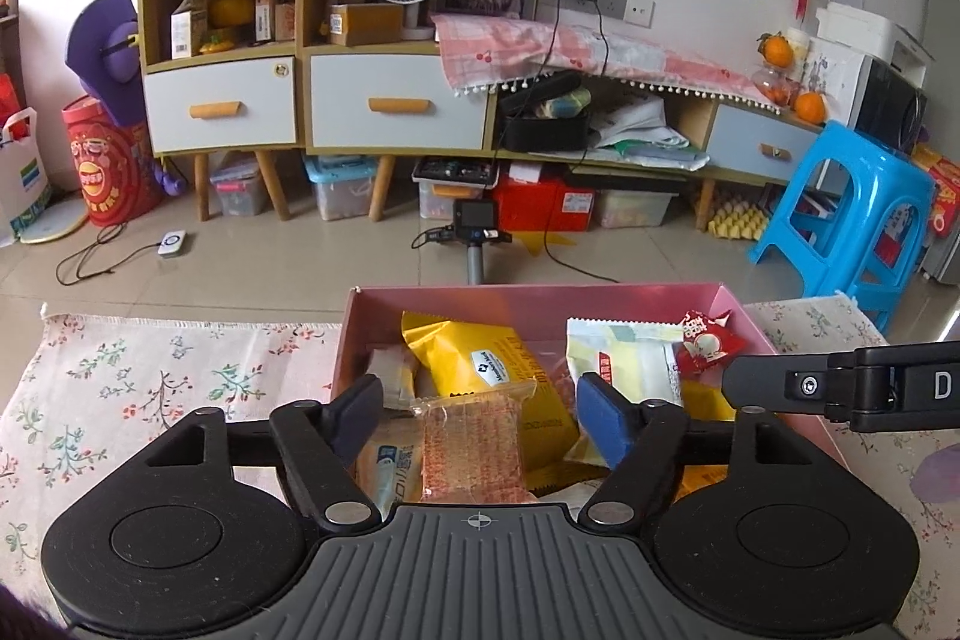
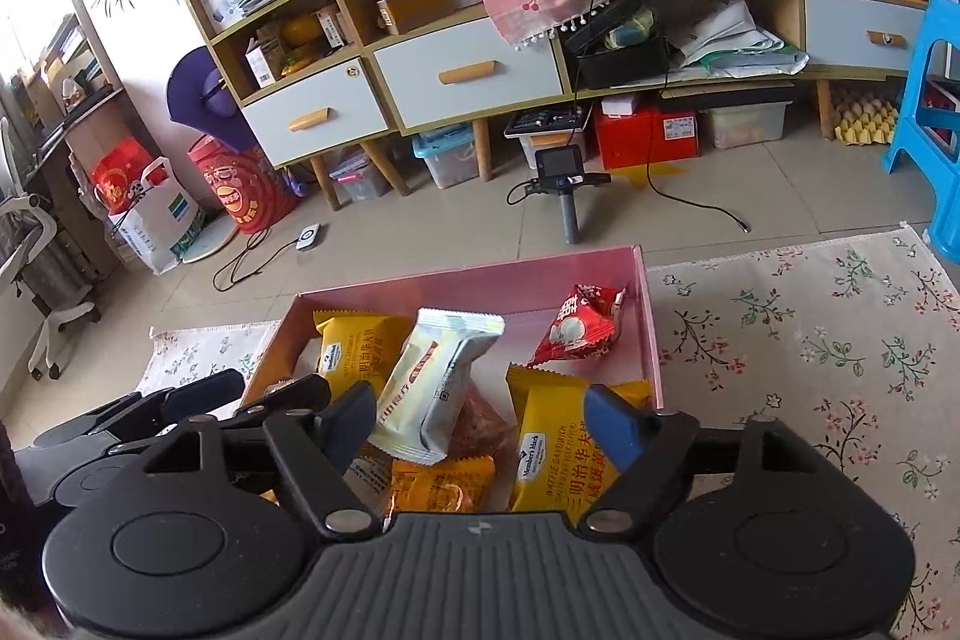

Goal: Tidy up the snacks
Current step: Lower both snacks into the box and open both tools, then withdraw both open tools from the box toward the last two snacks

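I hold both claws wide over the pink box [image 1: 744, 316]. My left gripper [image 1: 480, 412] straddles a clear-wrapped cracker pack [image 1: 471, 445] without pressing it. My right gripper [image 2: 480, 427] grips nothing above the snacks.

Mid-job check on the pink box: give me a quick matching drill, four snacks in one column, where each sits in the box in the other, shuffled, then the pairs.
As seen in the right wrist view.

Things:
1. red packet
2. white wrapped bar
3. yellow waffle pack
4. orange packet

Places:
A. near edge, just in front of the gripper's base
B. far right corner of the pink box
C. middle, lying tilted on top of other snacks
D. near right, partly behind the blue pad

Pairs: 1-B, 2-C, 3-D, 4-A
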A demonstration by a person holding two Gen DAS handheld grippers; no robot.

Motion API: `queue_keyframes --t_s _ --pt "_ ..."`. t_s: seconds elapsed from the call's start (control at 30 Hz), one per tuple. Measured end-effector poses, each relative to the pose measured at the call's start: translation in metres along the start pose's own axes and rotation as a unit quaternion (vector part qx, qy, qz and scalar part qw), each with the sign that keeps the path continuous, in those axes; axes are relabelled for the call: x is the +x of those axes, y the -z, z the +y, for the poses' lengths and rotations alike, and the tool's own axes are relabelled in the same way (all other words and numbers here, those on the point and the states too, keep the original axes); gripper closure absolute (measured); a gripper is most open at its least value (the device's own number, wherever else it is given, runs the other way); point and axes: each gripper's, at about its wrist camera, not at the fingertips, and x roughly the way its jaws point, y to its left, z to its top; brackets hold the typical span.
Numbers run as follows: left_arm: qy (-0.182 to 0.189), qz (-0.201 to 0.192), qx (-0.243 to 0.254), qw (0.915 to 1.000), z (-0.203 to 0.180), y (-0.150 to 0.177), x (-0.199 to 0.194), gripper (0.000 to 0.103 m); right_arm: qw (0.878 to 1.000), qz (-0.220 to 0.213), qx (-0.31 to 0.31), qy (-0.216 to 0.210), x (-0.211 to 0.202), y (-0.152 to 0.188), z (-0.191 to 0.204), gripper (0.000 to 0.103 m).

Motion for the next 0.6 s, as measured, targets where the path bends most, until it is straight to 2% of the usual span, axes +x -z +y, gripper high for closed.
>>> queue_keyframes --t_s 0.6 --pt "-0.006 0.01 0.014 0.9998 0.003 0.012 -0.063 0.012 0.999 -0.021 -0.036 0.017 -0.051 0.011 0.018 0.019"
